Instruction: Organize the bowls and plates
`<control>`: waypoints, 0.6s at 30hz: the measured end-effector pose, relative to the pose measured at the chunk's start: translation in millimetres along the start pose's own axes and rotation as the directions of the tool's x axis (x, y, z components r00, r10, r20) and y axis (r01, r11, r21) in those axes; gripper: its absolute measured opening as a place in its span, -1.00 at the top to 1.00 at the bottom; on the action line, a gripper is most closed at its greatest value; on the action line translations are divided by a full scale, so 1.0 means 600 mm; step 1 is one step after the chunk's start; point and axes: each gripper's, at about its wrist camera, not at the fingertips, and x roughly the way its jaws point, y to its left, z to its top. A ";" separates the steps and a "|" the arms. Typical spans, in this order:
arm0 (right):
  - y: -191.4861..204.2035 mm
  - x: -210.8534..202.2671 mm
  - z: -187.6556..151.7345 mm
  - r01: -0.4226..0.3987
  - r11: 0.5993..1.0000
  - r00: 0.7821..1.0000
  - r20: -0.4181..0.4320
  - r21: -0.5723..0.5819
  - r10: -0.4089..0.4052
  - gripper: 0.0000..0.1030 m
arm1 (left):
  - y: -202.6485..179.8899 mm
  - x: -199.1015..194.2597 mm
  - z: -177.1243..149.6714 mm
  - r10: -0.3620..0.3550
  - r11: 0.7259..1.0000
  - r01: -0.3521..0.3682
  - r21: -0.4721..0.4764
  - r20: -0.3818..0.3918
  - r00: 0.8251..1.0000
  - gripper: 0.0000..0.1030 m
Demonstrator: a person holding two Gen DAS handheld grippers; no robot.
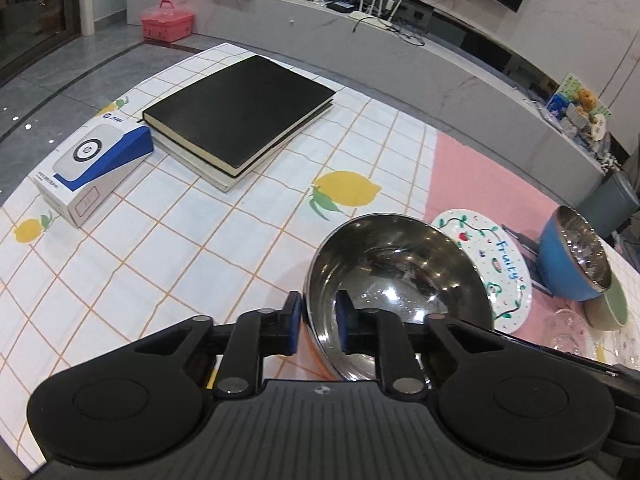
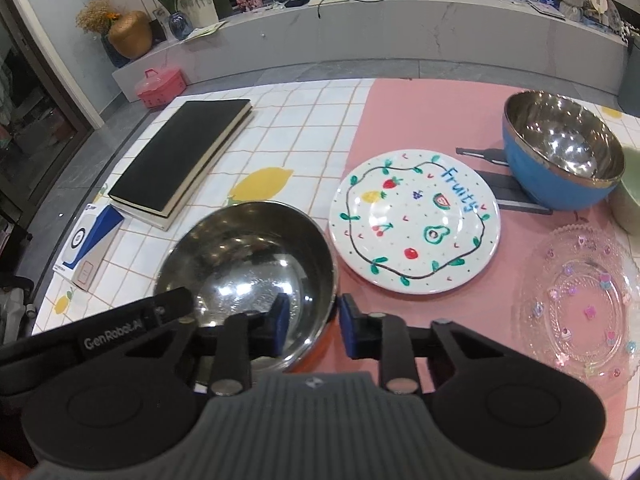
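Note:
A steel bowl with an orange outside (image 1: 396, 276) (image 2: 248, 260) is held by both grippers. My left gripper (image 1: 318, 326) is shut on its near left rim, one pad inside and one outside. My right gripper (image 2: 312, 326) is shut on its near right rim in the same way. The bowl sits tilted, just left of a white "Fruity" plate (image 2: 414, 222) (image 1: 494, 264). A blue steel bowl (image 2: 560, 152) (image 1: 574, 258) rests tilted on a black stand behind the plate. A clear glass plate (image 2: 580, 304) lies at the right. A green bowl (image 2: 630, 196) shows at the right edge.
A black book (image 1: 240, 114) (image 2: 182, 160) lies on a second book at the far left of the table. A white and blue box (image 1: 90, 164) (image 2: 90, 246) lies beside it. A black stand (image 2: 500, 184) lies under the blue bowl. A pink basket (image 1: 167, 22) stands on the floor beyond.

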 end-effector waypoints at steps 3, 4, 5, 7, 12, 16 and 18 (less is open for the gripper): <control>-0.009 -0.001 0.000 0.000 1.000 1.000 -0.004 0.018 0.000 0.81 | -0.003 -0.001 0.000 0.019 1.000 -0.019 0.009 -0.004 1.000 0.80; -0.011 -0.003 0.000 0.000 1.000 1.000 -0.007 0.025 0.000 0.82 | -0.004 -0.001 -0.001 0.021 1.000 -0.021 0.012 -0.008 1.000 0.81; -0.014 -0.005 -0.001 -0.001 0.999 1.000 -0.010 0.032 0.001 0.82 | -0.006 -0.002 -0.002 0.023 1.000 -0.023 0.015 -0.010 1.000 0.84; -0.018 -0.012 -0.002 -0.002 0.999 1.000 -0.008 0.040 0.003 0.82 | -0.010 -0.006 -0.007 0.026 0.999 -0.026 0.025 -0.008 1.000 0.86; -0.029 -0.046 -0.008 -0.008 0.999 1.000 0.016 0.036 0.007 0.82 | -0.024 -0.023 -0.024 0.018 0.999 -0.018 0.030 -0.008 1.000 0.86; -0.046 -0.080 -0.022 -0.014 0.999 1.000 0.022 0.048 0.013 0.82 | -0.040 -0.048 -0.039 0.004 0.999 -0.004 0.038 -0.003 1.000 0.87; -0.057 -0.099 -0.034 -0.020 0.998 0.999 0.028 0.061 0.018 0.82 | -0.050 -0.062 -0.048 0.003 0.999 -0.003 0.046 0.002 1.000 0.88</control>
